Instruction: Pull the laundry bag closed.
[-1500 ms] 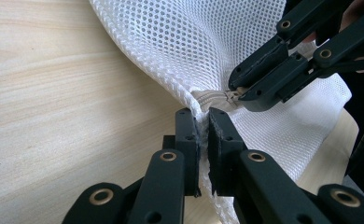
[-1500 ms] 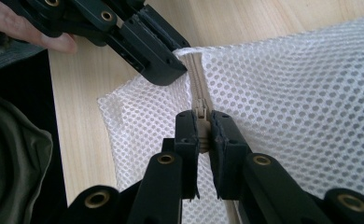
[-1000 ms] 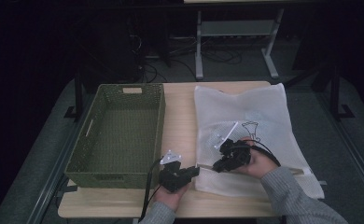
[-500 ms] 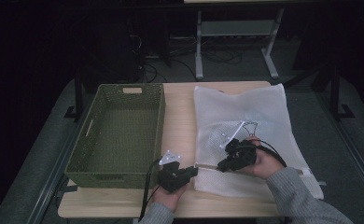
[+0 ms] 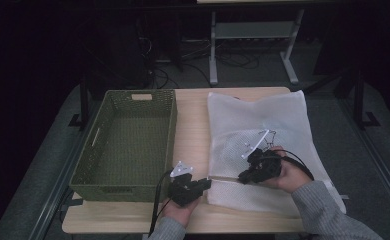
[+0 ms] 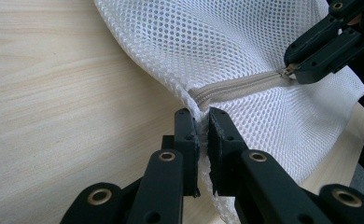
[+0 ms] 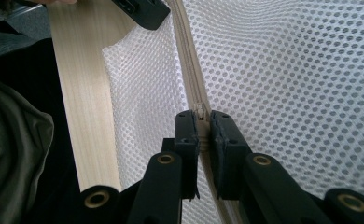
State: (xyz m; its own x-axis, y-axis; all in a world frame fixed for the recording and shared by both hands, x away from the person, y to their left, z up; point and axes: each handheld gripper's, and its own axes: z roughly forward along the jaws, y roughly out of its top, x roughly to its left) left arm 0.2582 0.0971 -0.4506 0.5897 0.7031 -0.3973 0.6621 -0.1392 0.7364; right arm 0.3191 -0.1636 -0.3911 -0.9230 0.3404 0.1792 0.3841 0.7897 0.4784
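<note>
- Both grippers are clamped: left gripper (image 6: 202, 140) on the mesh bag (image 6: 264, 56) corner, right gripper (image 7: 204, 128) on the zipper pull (image 7: 199, 111).
- Zipper looks closed between the fingers; opening barely begun.

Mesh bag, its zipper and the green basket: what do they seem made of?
Mesh bag: white synthetic netting, judging by its even round holes. Zipper: beige fabric tape with a metal-looking pull. Green basket: woven-look, probably moulded plastic, matte.

No readable text, label, brand or number anywhere. Nothing legible on the mesh bag (image 5: 263, 135), nor on the basket (image 5: 133, 100) at nine o'clock.
</note>
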